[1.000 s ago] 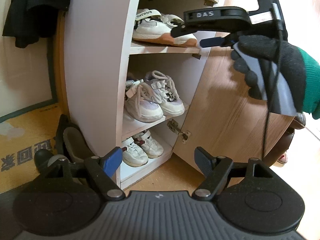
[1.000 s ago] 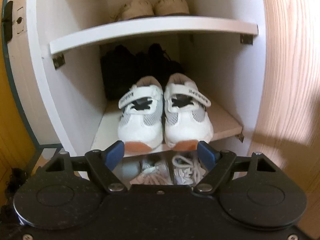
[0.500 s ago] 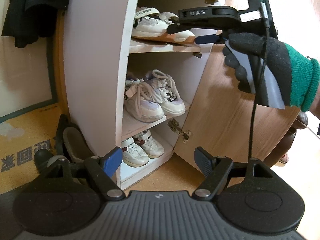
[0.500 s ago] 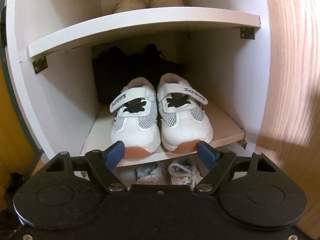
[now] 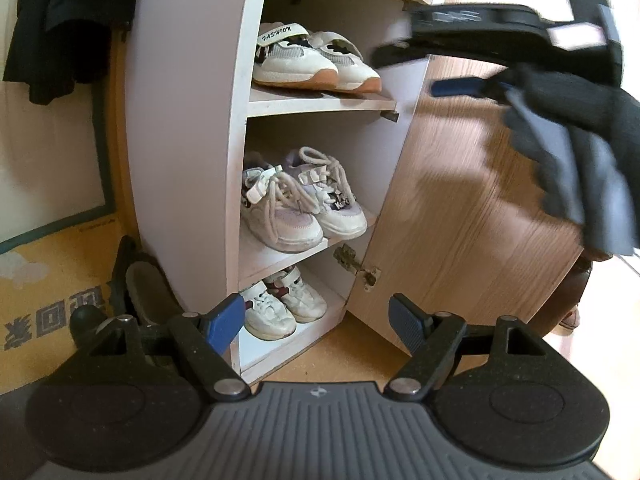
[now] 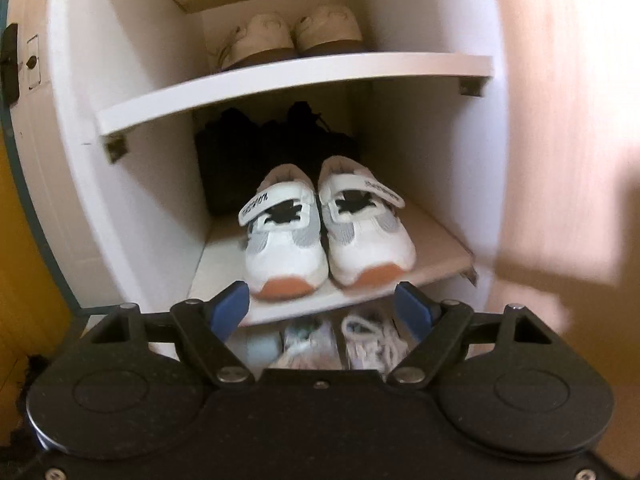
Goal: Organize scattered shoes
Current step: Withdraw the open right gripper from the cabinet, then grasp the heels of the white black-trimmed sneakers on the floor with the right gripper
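I am holding both grippers' fingers open and empty; strap sneakers [image 6: 326, 236] are sitting mid-frame in the cabinet [image 6: 132, 184], their lettering unreadable.

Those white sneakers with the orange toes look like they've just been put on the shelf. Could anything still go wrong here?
Possibly. The strap sneakers sit with their toes right at the shelf's front edge, so a nudge from the open right gripper, which is close in front of them, might tip one off. The open wooden door stands right beside the gloved hand, which could bump it. The black shoes behind leave little room to push the pair deeper.
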Tool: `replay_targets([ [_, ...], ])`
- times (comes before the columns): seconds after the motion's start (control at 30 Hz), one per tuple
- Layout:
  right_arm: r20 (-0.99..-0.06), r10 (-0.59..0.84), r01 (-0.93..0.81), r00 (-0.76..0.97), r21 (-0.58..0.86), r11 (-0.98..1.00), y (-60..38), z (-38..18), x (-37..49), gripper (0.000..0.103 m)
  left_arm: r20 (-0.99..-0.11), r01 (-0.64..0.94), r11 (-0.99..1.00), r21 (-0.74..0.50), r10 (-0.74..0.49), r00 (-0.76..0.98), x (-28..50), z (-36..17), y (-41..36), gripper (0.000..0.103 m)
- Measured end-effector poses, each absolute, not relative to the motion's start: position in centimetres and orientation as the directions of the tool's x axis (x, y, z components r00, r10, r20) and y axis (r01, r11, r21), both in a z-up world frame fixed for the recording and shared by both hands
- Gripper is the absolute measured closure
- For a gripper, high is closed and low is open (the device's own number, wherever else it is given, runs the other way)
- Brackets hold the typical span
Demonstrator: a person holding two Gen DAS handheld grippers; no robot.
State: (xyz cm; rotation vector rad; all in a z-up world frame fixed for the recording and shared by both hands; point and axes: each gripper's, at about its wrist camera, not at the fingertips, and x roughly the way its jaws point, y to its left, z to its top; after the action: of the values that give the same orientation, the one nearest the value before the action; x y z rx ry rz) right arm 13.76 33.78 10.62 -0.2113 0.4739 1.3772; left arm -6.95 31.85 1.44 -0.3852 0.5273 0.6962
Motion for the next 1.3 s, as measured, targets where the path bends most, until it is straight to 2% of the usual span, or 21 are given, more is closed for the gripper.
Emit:
replay_targets([
  [0.23,-0.473,0.862,-0.93,0.183,0.201,0.308,23.2,8.5,12.8,0.021,-0.593,-0.643,0.744,-0.182,0.438,0.675,-5.8,0.8,29.7,0.024],
  [0.33,-0.512,0.829,-0.892,0.222,0.237,0.385,18.3,6.0,12.4,0.021,-0.61,-0.624,0.761,-0.177,0.413,0.676,-4.7,0.3,28.6,0.024],
  [0.6,-0.675,0.687,-0.646,0.268,0.403,0.648,4.3,-5.5,12.6,0.022,-0.617,-0.544,0.823,-0.164,0.345,0.708,-1.3,0.2,24.6,0.024],
  [0.63,-0.696,0.669,-0.603,0.262,0.423,0.676,3.0,-7.3,12.5,0.024,-0.622,-0.524,0.839,-0.149,0.333,0.709,-0.9,0.2,23.9,0.024],
  [0.73,-0.733,0.642,-0.463,0.223,0.501,0.732,0.0,-12.0,11.8,0.047,-0.686,-0.428,0.901,-0.076,0.264,0.678,0.2,-0.6,22.2,0.024],
  [0.8,-0.76,0.621,-0.338,0.192,0.543,0.769,-2.0,-15.6,10.9,0.048,-0.738,-0.349,0.936,-0.043,0.206,0.643,0.5,-1.3,21.5,0.024],
  [0.9,-0.776,0.612,-0.219,0.155,0.577,0.787,-3.1,-19.0,9.5,0.048,-0.812,-0.201,0.979,0.025,0.137,0.568,0.6,-2.5,20.1,0.024],
  [1.03,-0.799,0.592,-0.2,0.111,0.565,0.8,-1.5,-21.2,8.9,0.048,-0.859,-0.088,0.994,0.066,0.101,0.501,-1.5,-4.3,19.6,0.024],
  [1.3,-0.847,0.528,-0.2,0.056,0.509,0.837,2.8,-25.6,8.4,0.047,-0.889,-0.072,0.989,0.131,0.15,0.433,-4.6,-8.8,20.8,0.024],
])
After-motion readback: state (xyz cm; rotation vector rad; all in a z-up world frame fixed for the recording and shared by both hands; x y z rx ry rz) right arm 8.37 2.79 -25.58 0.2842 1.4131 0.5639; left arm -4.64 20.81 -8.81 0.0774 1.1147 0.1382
